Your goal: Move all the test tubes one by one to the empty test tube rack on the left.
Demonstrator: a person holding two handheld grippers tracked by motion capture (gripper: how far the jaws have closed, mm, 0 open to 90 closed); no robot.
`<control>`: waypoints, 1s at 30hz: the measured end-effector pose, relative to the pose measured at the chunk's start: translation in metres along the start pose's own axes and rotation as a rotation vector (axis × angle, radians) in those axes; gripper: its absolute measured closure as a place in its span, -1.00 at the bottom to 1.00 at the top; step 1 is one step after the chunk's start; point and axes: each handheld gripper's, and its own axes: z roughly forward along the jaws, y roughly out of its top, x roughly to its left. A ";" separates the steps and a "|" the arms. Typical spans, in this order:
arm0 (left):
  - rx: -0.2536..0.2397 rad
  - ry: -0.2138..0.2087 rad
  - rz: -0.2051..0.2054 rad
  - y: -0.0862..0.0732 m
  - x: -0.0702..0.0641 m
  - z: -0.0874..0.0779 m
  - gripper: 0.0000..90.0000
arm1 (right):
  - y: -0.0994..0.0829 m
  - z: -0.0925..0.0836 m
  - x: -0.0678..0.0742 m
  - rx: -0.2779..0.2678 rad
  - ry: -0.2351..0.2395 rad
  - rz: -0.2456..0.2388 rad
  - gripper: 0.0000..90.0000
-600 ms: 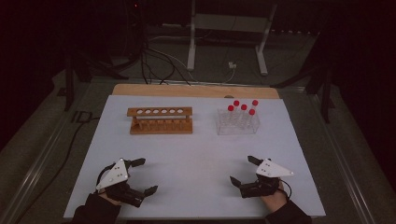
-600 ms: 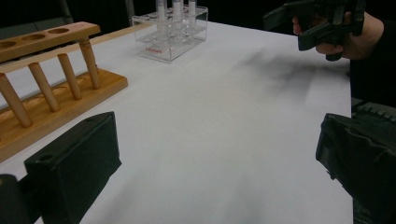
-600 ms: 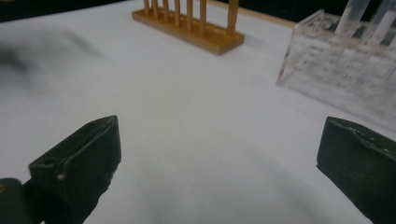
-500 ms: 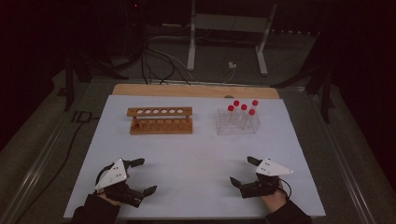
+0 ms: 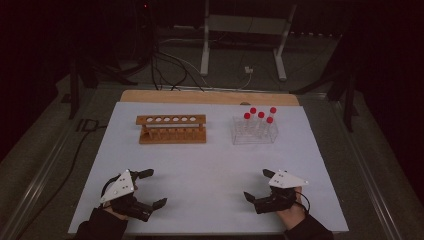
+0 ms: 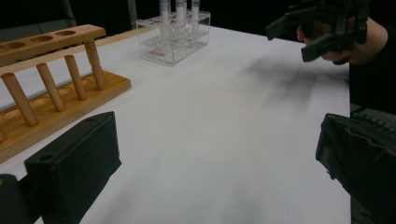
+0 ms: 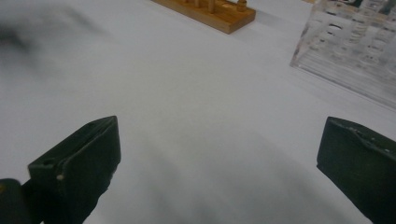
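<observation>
We find no text, number or brand that can be read anywhere on the table. The one marking we note is a small red print on the front wall of the clear plastic rack (image 6: 157, 52), seen in the left gripper view, and it is too blurred to make out.

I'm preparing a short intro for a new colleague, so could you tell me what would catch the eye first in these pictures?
The red-capped tubes stand out, upright in a clear rack at the far right of the white table. Left of it sits an empty wooden rack. Near the front edge, the left gripper and right gripper rest with jaws wide open, holding nothing.
</observation>
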 end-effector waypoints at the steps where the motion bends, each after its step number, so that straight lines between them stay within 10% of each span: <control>1: 0.000 0.001 0.000 0.000 0.000 0.000 -0.99 | 0.001 -0.001 0.001 -0.004 -0.002 0.000 -1.00; 30: 0.008 -0.005 -0.008 0.000 0.001 0.001 -0.99 | 0.055 -0.022 0.016 -0.038 0.056 -0.008 -1.00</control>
